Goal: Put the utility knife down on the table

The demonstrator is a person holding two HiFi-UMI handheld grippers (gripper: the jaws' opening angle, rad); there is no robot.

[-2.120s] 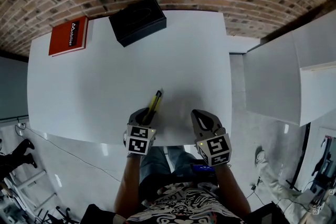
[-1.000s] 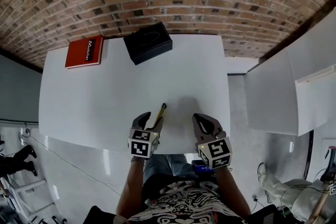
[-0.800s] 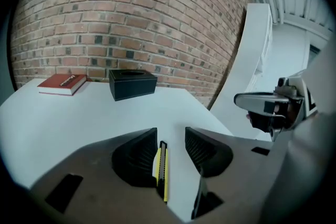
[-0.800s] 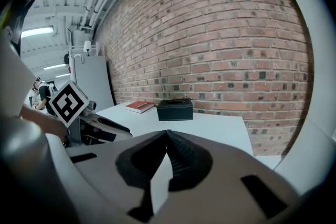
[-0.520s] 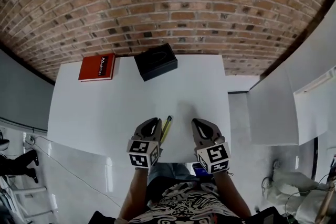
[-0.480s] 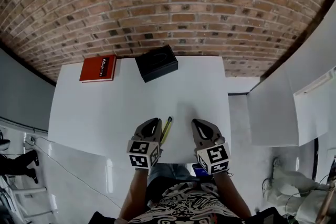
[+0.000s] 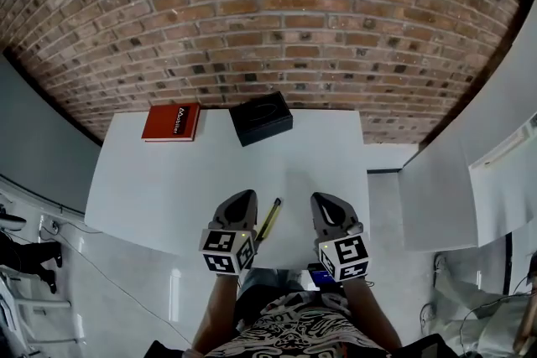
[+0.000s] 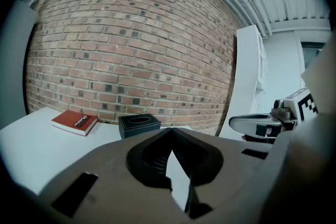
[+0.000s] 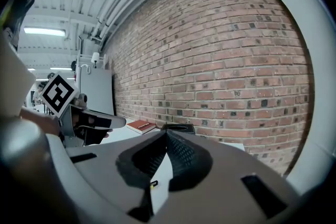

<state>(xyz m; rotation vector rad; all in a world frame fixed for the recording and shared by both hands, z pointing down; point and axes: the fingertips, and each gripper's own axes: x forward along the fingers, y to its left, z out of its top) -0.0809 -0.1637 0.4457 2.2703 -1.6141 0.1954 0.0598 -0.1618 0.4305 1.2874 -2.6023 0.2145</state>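
The yellow and black utility knife [image 7: 269, 220] lies flat on the white table [image 7: 168, 180] near its front edge, between my two grippers and touched by neither. My left gripper [image 7: 239, 199] sits just left of it, jaws closed tip to tip with nothing in them. To the knife's right, my right gripper [image 7: 325, 201] is also shut and empty. In the right gripper view a small yellow bit of the knife [image 9: 153, 184] shows below the jaws. The left gripper view does not show the knife.
A red book [image 7: 171, 121] and a black box [image 7: 261, 118] lie at the table's far edge, against the brick wall [image 7: 277, 21]. A white cabinet [image 7: 453, 180] stands to the right of the table. Both hands hover at the table's near edge.
The knife was between the left gripper's jaws; it now lies on the table to that gripper's right. The left gripper has shifted left off it. The head view has tilted up toward the wall.
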